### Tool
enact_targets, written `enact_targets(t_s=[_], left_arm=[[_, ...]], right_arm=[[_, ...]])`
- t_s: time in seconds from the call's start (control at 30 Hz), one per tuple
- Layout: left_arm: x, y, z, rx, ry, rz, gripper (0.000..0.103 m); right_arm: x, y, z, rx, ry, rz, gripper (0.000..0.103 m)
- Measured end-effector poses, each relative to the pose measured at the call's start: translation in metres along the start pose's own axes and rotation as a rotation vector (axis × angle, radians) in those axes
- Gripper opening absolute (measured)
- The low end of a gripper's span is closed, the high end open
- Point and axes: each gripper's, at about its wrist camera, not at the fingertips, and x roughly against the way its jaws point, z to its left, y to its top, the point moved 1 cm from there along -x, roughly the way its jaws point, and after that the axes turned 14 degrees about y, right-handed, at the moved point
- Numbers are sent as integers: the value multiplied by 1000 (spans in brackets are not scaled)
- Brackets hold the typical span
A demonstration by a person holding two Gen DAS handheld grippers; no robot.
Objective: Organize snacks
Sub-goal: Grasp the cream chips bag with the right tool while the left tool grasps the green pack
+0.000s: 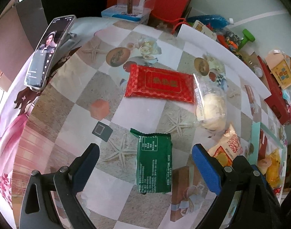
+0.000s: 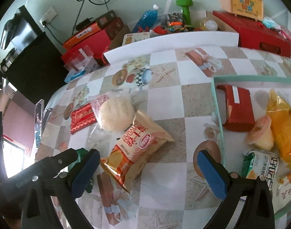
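My left gripper (image 1: 145, 158) is open and hovers over a green snack pack (image 1: 154, 161) lying between its fingers on the table. Beyond it lie a red packet (image 1: 160, 83) and a clear-wrapped round pastry (image 1: 212, 106). My right gripper (image 2: 147, 164) is open above an orange-cream snack bag (image 2: 136, 148), with the pastry (image 2: 116, 114) and red packet (image 2: 82, 117) behind. A mint-rimmed tray (image 2: 218, 114) at right holds a red box (image 2: 239, 108), a jelly cup (image 2: 260, 133), a yellow bag (image 2: 282, 127) and a white-green pack (image 2: 263, 166).
A phone on a stand (image 1: 48, 51) stands at the table's left edge. A white board (image 2: 170, 43) fences off clutter at the back: red boxes (image 2: 260, 32), a blue bottle (image 2: 147, 19), a green dumbbell (image 2: 185, 9). The left gripper (image 2: 50, 164) shows beside my right one.
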Motion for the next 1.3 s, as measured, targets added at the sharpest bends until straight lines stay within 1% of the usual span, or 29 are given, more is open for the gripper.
enact_targets(t_s=[0.23,0.3,0.53,0.77,1.03,1.17,1.3], left_arm=[[-5,3,12,58,2,15,98],[-7,3,14,67,2,20,98],[-10,3,17,84,-8,33,98],[-9,5,16,70,-27,33,98],[-10,6,14,66,-40,39,98],[-10,6,16,72,-42,40,98],[-10,6,16,72,-45,42,98]], right_arm=[[-12,0,2,23,-9,0,103],[-16,0,3,20,-6,4,103],[-25,1,-1,18,-36,11,103],[-36,2,-3,19,-53,30,103],[-52,0,9,82,-101,48,103],[-58,0,14,115,-129,46,103],[-60,2,13,113,-140,35,103]])
